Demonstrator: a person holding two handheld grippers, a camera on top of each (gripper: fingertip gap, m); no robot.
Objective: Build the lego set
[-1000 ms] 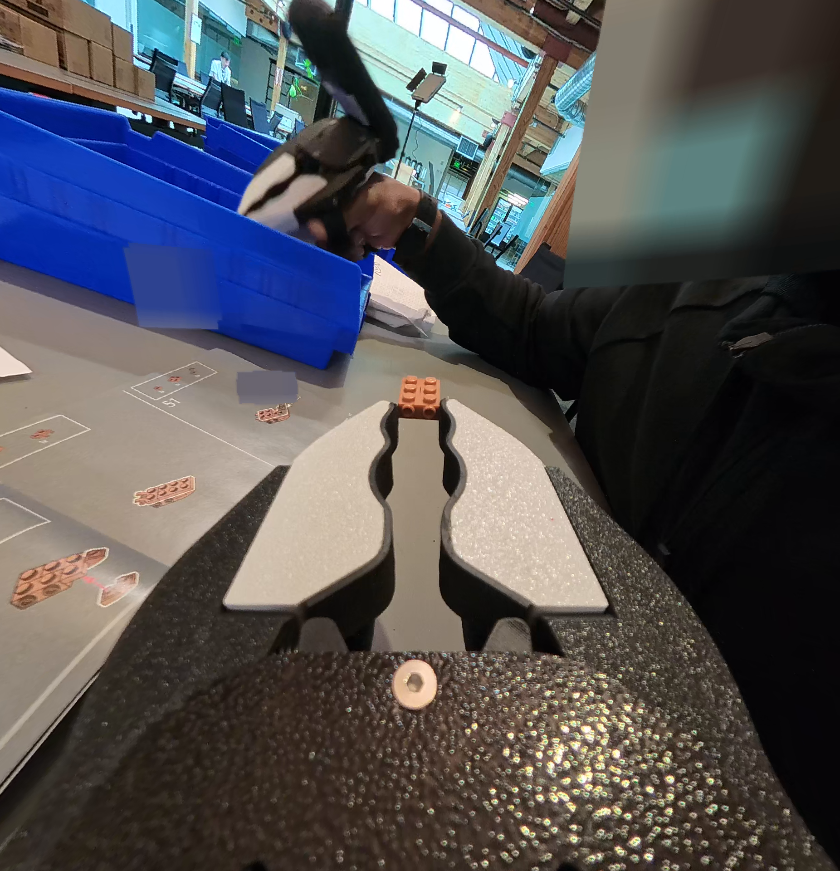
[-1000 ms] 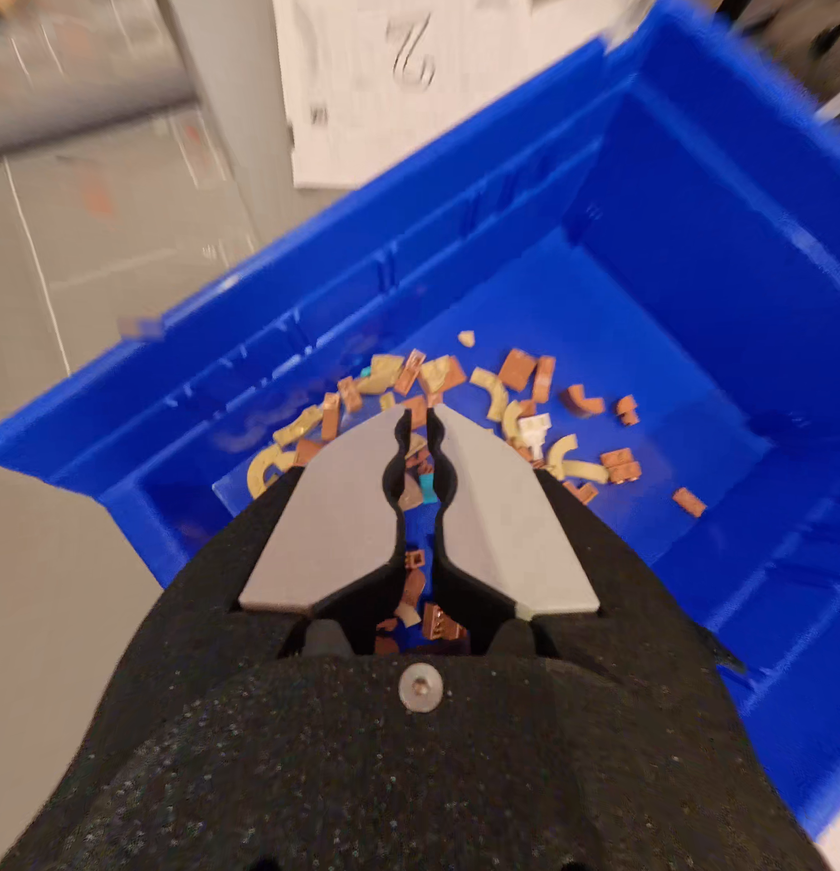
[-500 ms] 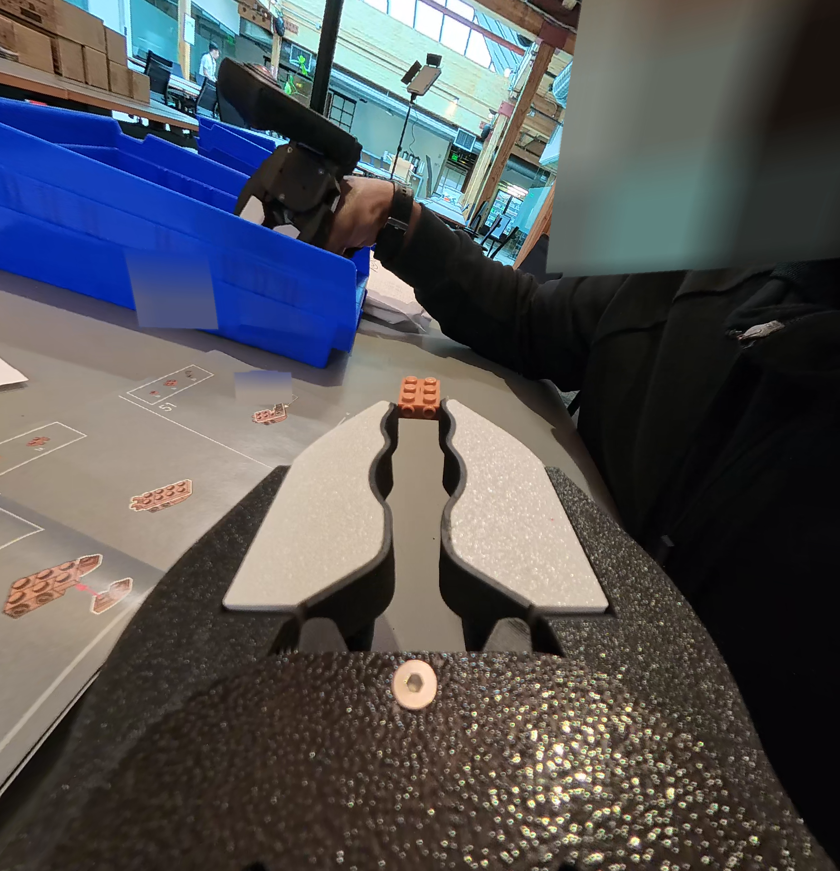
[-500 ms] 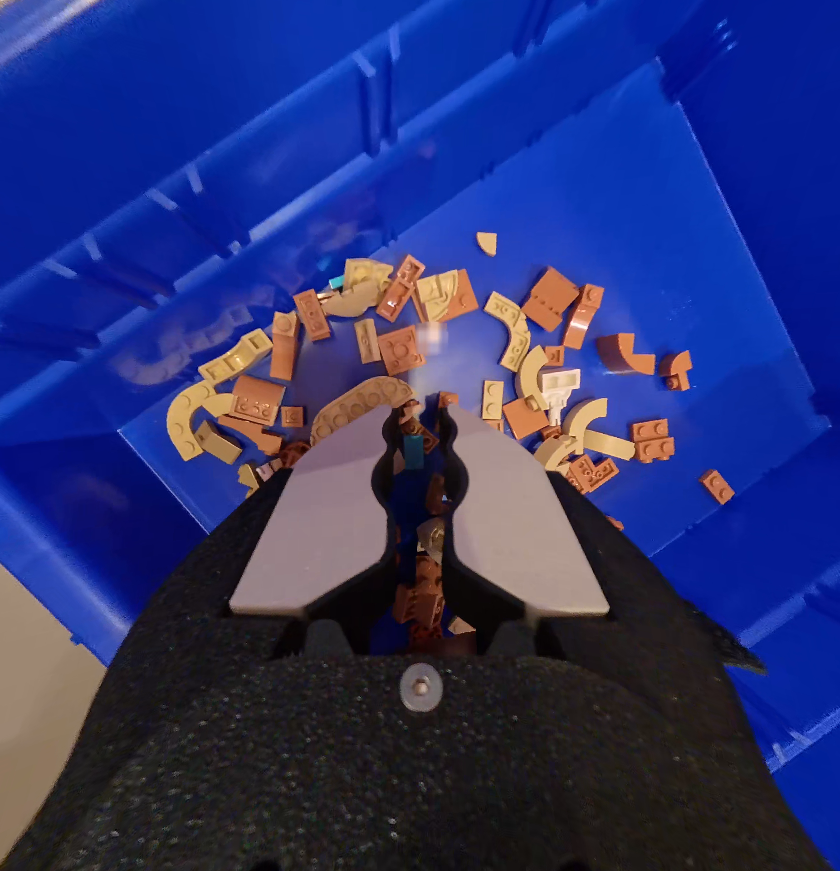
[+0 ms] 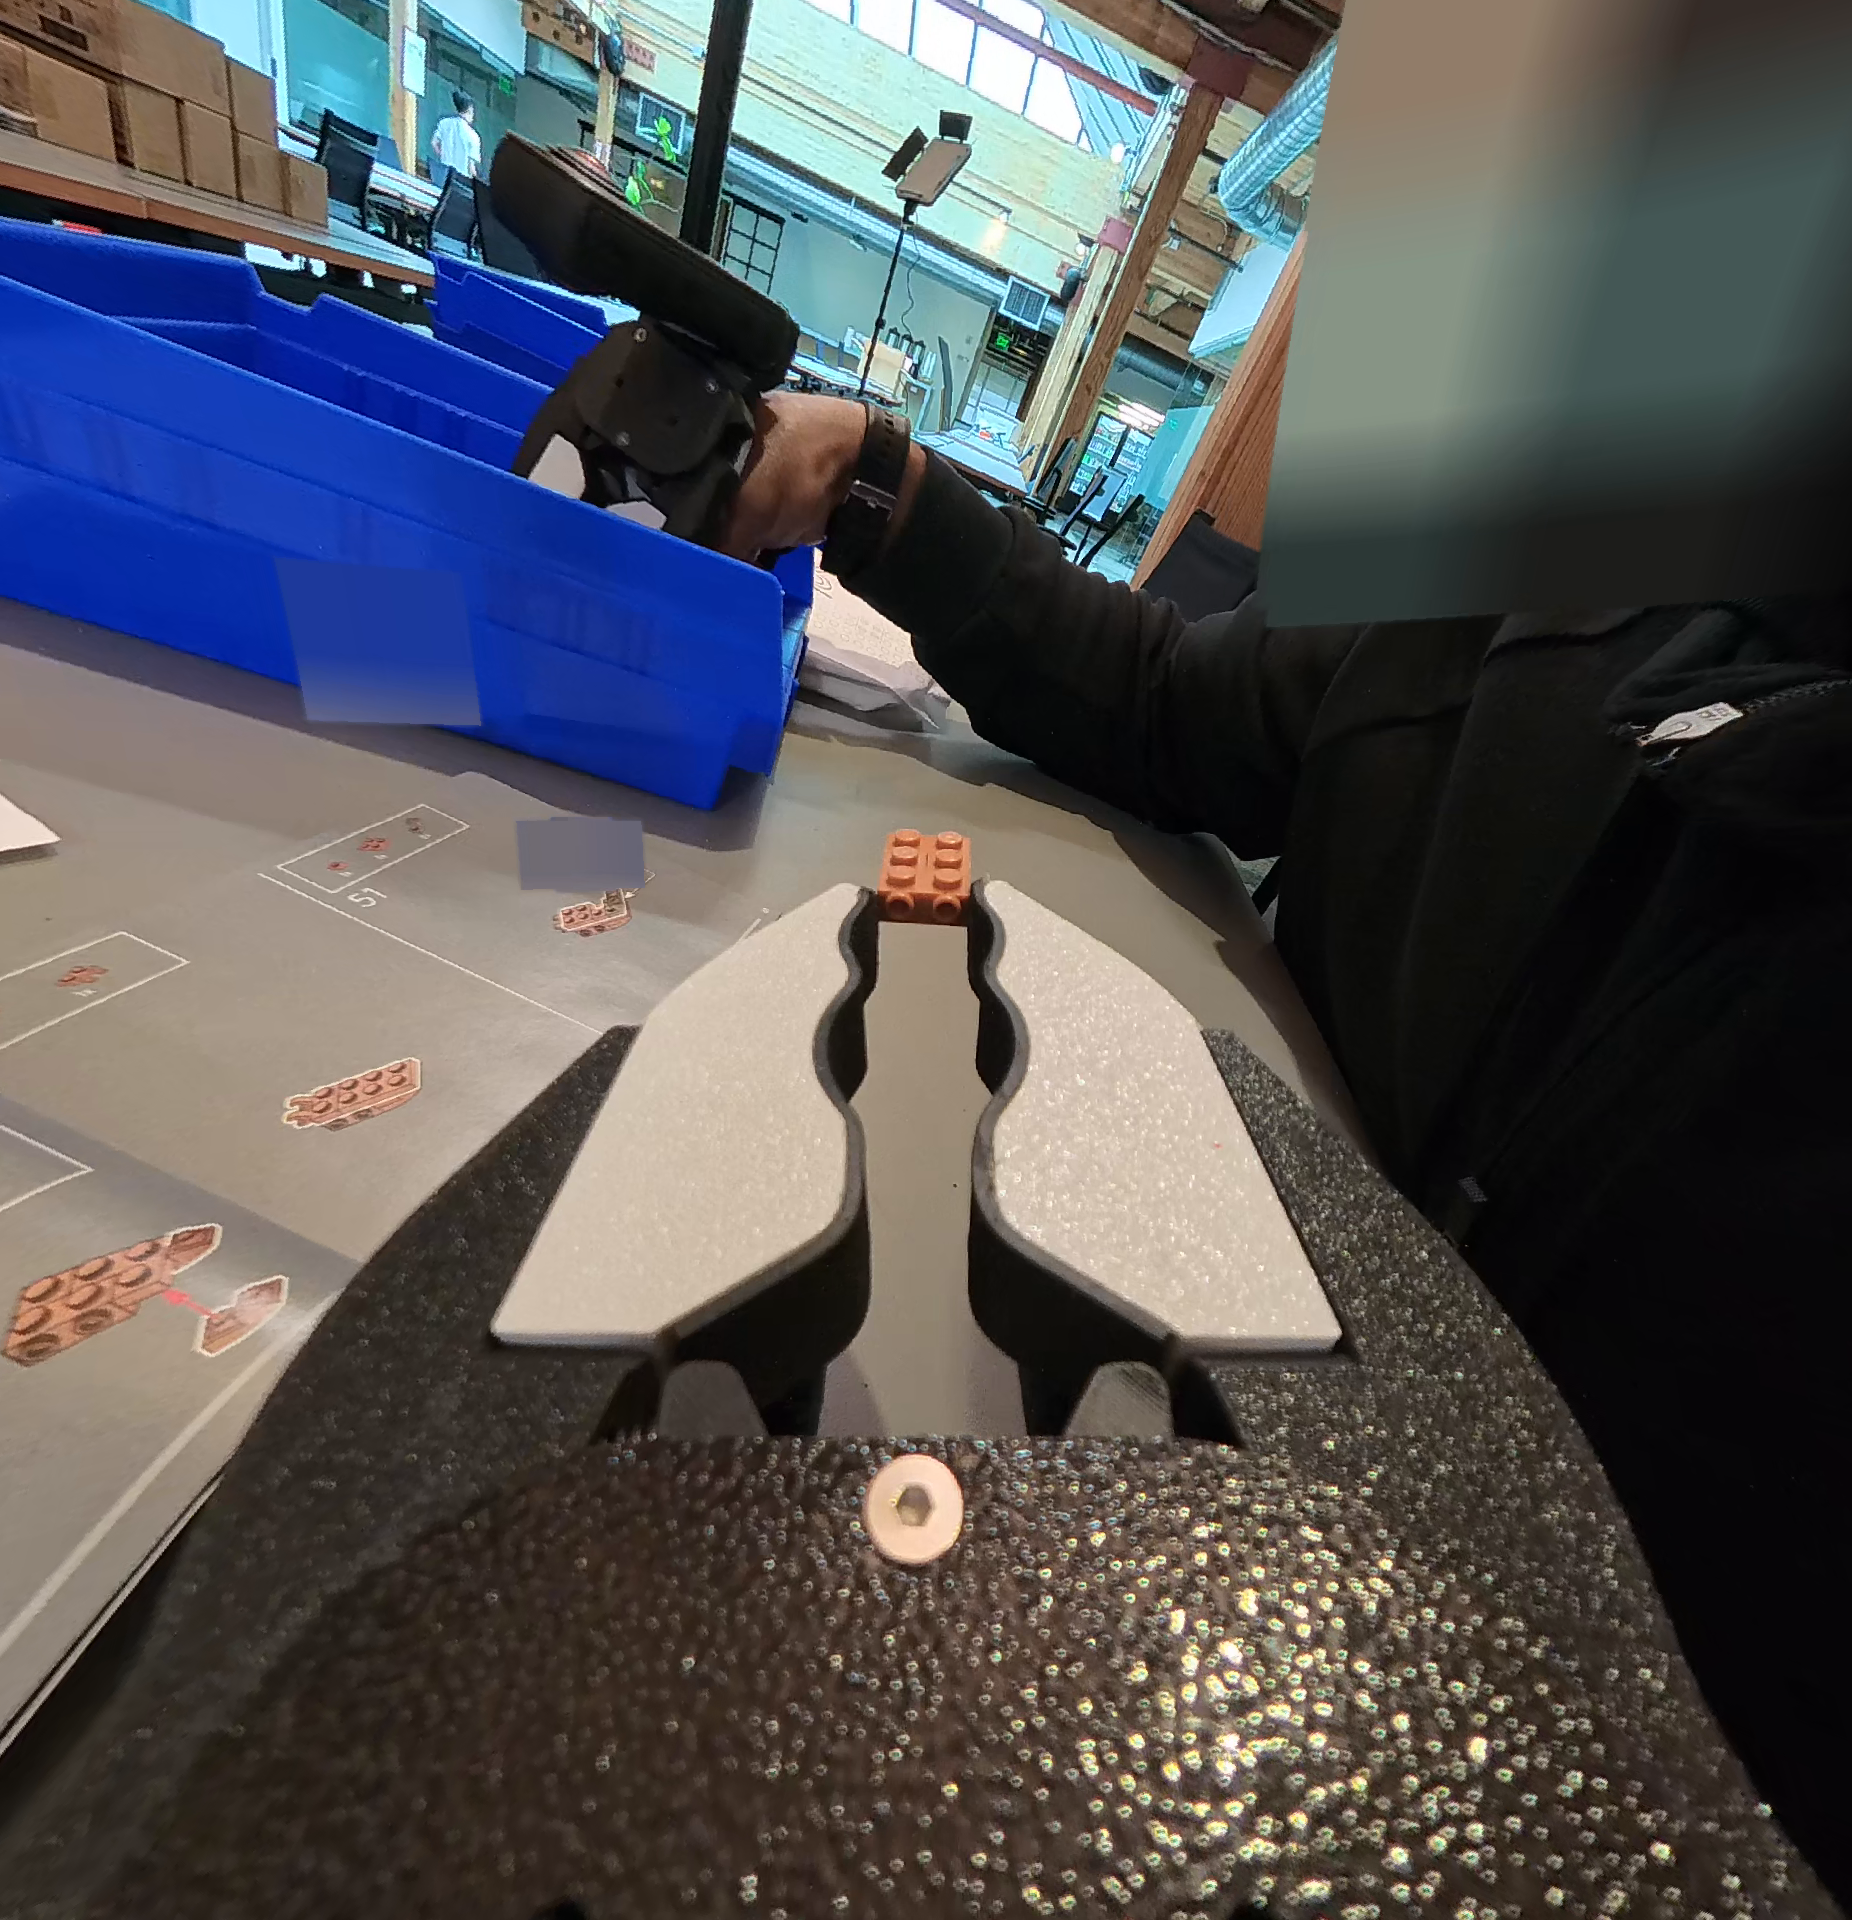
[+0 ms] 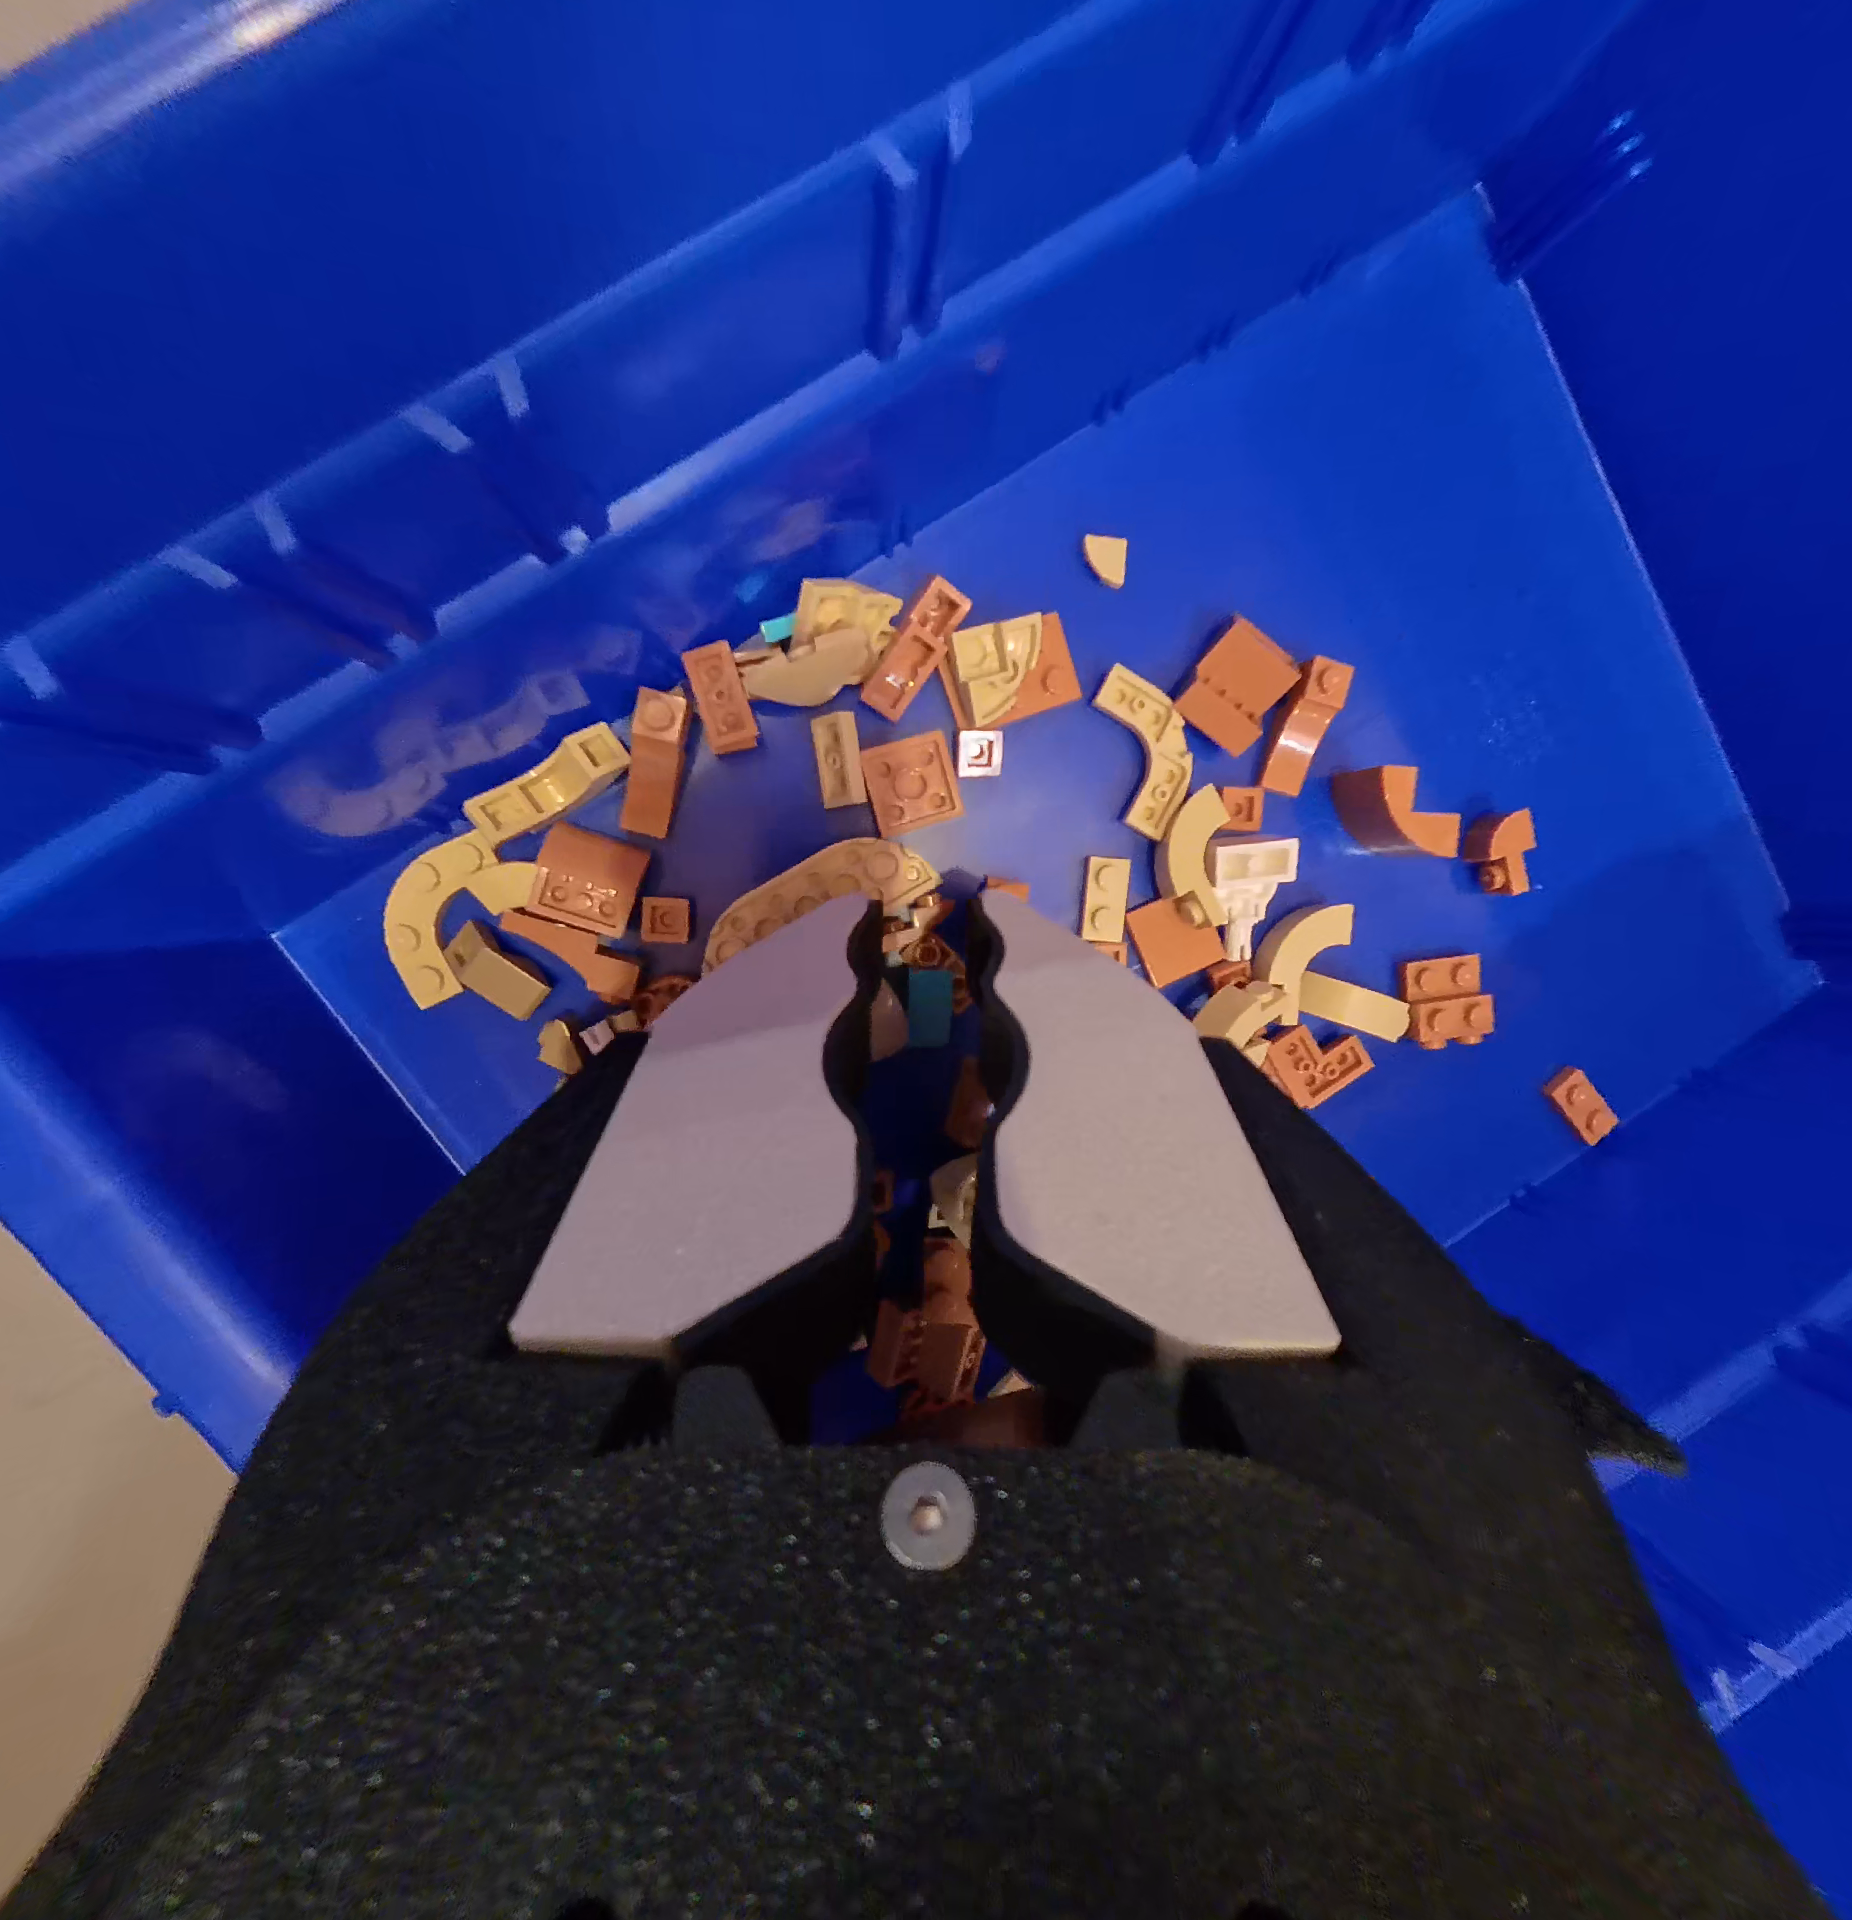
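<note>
My left gripper [image 5: 924, 899] is shut on a small orange studded brick [image 5: 926, 878], pinched at its fingertips just above the grey printed mat [image 5: 278, 987]. My right gripper [image 6: 927, 904] is open and holds nothing. It points down into a blue bin [image 6: 693, 312], over a heap of orange and tan bricks [image 6: 906, 779]. A tan curved plate [image 6: 818, 883] lies just left of its tips, and a teal piece [image 6: 927, 1003] shows on the bin floor between the fingers. In the left wrist view the right gripper [image 5: 631, 457] dips into the blue bin [image 5: 589, 623], its fingertips hidden by the wall.
A person in black [image 5: 1524, 935] sits at the right, one sleeve [image 5: 1057, 644] reaching to the bin. The mat carries printed brick drawings [image 5: 356, 1091]. More blue bins [image 5: 506, 301] stand behind. White paper [image 5: 860, 634] lies right of the bin. About 30 cm separates my left fingertips from my right.
My right gripper moved over the bin and down toward the bricks, and its jaws opened a little from nearly shut. My left gripper stayed still, holding the orange brick.
</note>
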